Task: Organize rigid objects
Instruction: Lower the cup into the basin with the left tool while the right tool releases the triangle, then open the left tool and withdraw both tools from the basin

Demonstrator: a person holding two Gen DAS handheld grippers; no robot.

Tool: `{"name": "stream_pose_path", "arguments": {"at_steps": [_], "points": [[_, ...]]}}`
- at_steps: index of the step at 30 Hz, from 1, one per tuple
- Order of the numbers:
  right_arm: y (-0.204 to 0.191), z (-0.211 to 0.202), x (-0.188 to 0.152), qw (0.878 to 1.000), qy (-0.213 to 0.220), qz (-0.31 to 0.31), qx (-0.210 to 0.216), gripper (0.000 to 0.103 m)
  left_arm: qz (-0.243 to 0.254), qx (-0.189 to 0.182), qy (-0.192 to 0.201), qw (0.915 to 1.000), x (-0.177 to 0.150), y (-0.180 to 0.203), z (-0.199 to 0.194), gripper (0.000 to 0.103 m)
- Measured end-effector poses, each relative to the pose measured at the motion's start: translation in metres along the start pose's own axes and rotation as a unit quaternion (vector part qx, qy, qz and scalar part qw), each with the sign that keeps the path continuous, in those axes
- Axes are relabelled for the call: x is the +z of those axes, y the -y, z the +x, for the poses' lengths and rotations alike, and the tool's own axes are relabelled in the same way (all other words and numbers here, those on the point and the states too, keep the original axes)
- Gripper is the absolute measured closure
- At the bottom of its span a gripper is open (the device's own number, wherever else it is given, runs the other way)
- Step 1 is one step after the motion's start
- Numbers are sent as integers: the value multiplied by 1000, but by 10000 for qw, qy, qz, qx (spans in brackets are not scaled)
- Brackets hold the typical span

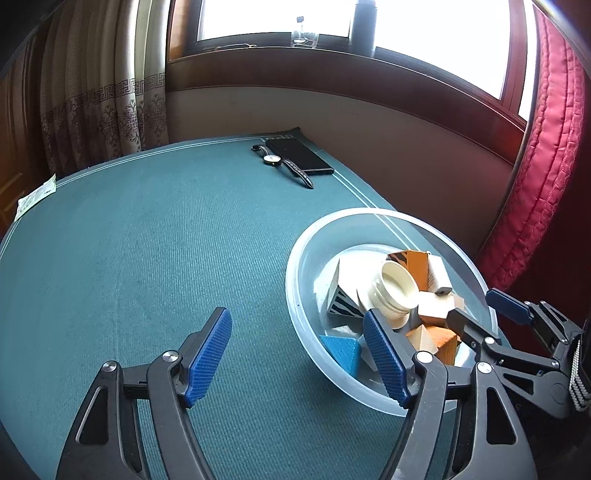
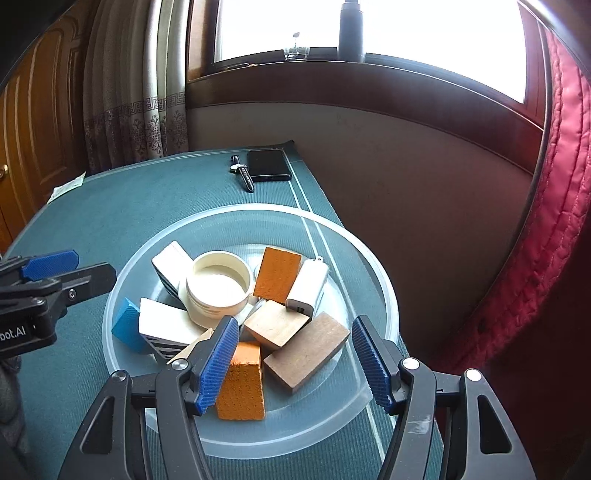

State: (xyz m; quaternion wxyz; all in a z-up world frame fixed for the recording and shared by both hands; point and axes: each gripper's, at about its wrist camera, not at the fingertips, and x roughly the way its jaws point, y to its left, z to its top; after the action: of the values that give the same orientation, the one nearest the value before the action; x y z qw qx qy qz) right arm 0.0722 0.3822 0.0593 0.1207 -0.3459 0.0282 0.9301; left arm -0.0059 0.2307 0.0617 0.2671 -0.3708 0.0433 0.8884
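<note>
A table covered in a teal ribbed cloth [image 2: 122, 206] with pale border lines stands against a beige wall below a dark wooden window sill [image 2: 332, 70]. A patterned beige curtain [image 1: 107, 103] hangs at the far left, a quilted red drape [image 2: 554, 221] at the right, and a wooden door [image 2: 33, 122] shows beyond the curtain. On the sill stand a dark bottle [image 2: 351, 29] and a small clear glass [image 2: 297, 53]. At the far right corner of the table lie a black phone [image 2: 269, 165] and, touching its left side, a wristwatch [image 2: 242, 171]. A paper slip [image 1: 35, 197] hangs at the far left edge.

A clear plastic bowl [image 2: 384, 291] sits close to the table's right edge. Inside it are piled a cream round jar [image 2: 218, 288] lying open-mouthed, two orange blocks [image 2: 277, 273], a light wooden block [image 2: 275, 325], a dark brown block [image 2: 306, 354], a white charger-like box [image 2: 308, 290], white blocks with black stripes [image 2: 166, 325], and a blue block [image 2: 125, 325] against the near left wall.

The left gripper [image 1: 297, 356] has its jaws apart and empty, one finger over the cloth, the other over the bowl's near left rim. The right gripper [image 2: 293, 363] is likewise spread and gripping nothing, above the near part of the bowl.
</note>
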Motion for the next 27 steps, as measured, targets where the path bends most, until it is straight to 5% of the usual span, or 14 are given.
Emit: {"name": "stream_pose_path", "arguments": {"at_steps": [11,27], "points": [[8,-18,-10,9950,-165,890,417,12,172,67,-22,9998,-10,-1,-5,15],[-13,-45,-15,9974,-142,707,46,1,336,423,105,9985,-22,-3,-22,12]]}}
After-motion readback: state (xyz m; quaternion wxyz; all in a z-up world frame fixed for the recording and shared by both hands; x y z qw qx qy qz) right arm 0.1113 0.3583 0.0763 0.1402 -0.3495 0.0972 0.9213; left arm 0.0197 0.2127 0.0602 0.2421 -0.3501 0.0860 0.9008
